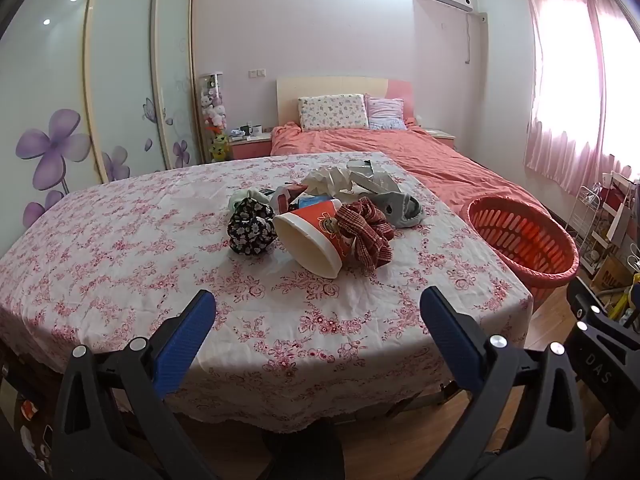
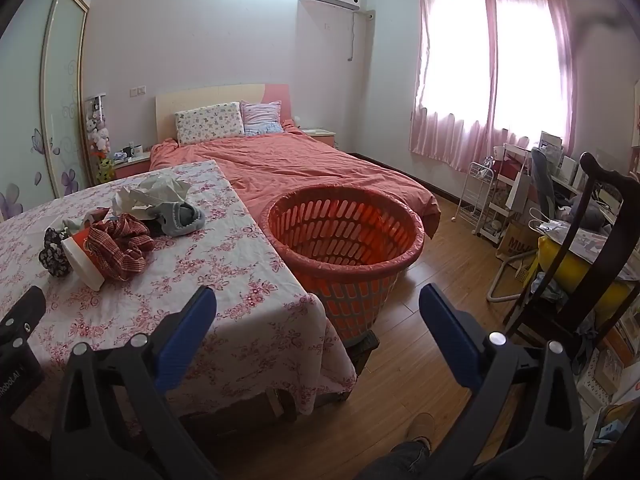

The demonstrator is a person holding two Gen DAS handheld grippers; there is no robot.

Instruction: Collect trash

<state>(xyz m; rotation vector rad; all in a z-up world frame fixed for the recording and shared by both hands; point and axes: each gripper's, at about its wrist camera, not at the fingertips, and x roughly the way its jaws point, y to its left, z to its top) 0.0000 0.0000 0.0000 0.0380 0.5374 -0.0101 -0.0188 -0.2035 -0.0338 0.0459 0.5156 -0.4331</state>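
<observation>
The left gripper (image 1: 318, 312) hangs above the near edge of the table (image 1: 120, 272), its blue fingers spread wide and holding nothing. The right gripper (image 2: 318, 312) is likewise spread and empty, off the table's right edge, facing the orange basket (image 2: 344, 264) that stands just beside that edge. The trash lies heaped toward the far middle of the floral tablecloth: a tipped paper cup (image 1: 316, 236) on its side, crumpled paper (image 1: 328, 180), a black floral cloth (image 1: 250, 230), a red checked cloth (image 1: 366, 232) and a grey slipper (image 1: 404, 206).
</observation>
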